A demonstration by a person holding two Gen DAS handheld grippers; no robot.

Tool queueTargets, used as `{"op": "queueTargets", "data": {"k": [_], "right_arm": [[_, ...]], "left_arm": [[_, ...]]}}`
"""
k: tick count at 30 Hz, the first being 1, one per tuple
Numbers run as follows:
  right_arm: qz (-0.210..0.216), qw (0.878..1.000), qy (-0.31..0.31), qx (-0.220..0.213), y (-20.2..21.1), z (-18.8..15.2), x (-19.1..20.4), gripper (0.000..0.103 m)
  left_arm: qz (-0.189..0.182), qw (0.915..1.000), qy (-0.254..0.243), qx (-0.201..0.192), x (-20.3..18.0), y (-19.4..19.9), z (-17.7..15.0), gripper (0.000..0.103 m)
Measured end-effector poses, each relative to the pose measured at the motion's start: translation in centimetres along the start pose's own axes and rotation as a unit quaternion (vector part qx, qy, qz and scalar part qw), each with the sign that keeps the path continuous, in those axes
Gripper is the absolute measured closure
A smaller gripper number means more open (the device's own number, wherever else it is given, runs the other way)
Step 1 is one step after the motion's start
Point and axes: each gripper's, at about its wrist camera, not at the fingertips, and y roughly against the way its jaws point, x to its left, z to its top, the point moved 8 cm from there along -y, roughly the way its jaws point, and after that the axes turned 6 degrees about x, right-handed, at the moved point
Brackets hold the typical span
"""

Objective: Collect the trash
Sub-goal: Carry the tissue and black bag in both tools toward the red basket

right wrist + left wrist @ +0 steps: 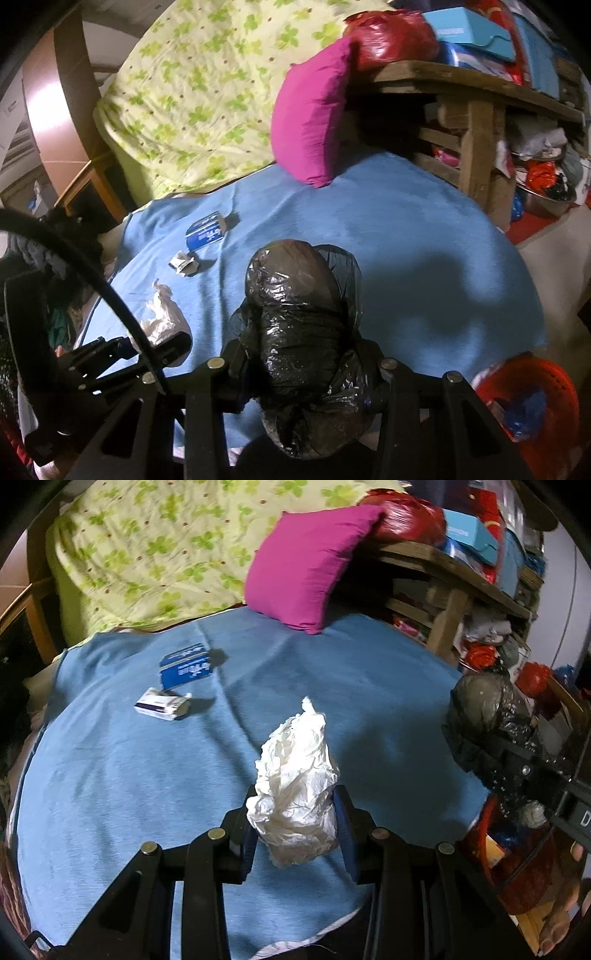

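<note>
**Both claws loaded, over the bed**

Left claw point(295, 834): jaws narrow, clamped on a crumpled white tissue wad point(295, 786). The wad sticks up and forward past the pads, off the blanket. Claw is pitched down toward the bed.

Right claw point(306, 373): jaws narrow, clamped on a black plastic trash bag point(299, 317). The bag bulges above and below the fingers, with something rounded inside. Also pitched down. From the left wrist view I see the same bag at the right edge, with a person's fingertips point(561, 923) low in that corner.

From the right wrist view, the left claw sits low left with the tissue in it, and a black cable point(110, 295) arcs across in front.

Next out: light blue blanket point(147, 794) covering the bed. Two pieces of trash lie on it, well ahead of the left claw: a small white crumpled packet point(162, 709), and just beyond it a blue carton point(186, 670) lying open. They're close together; can't tell if they touch.

Right of the bed, low: a red basket point(554, 391) with something blue in it.

Far: magenta pillow point(306, 572) at the blanket's far edge, leaning against a cluttered wooden shelf point(450, 590). Green-patterned quilt point(155, 554) heaped behind left.
</note>
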Motion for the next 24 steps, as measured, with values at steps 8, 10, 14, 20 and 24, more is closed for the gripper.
{"op": "queueTargets", "data": {"k": [8,10,14,20,24], "right_arm": [[-0.022,0.999,-0.021,-0.02,2.8,-0.3,-3.1,0.059],[-0.027,0.999,-0.025,-0.024,3.5,-0.3,-3.9,0.059],[-0.046,0.998,-0.036,-0.034,5.4,-0.5,-6.0,0.059],[-0.073,0.995,-0.06,-0.042,7.8,-1.3,-9.7,0.059],[-0.09,0.992,-0.077,-0.046,9.2,-2.3,-12.0,0.059]], "left_arm": [[-0.015,0.9996,-0.024,-0.002,-3.4,0.3,0.2,0.063],[-0.021,0.9993,-0.032,-0.003,-4.4,0.4,0.3,0.063],[-0.032,0.9984,-0.047,-0.006,-6.5,0.6,0.5,0.063],[-0.049,0.996,-0.074,-0.006,-10.1,0.9,0.4,0.063],[-0.059,0.9943,-0.088,-0.005,-12.1,1.1,0.3,0.063]]}}
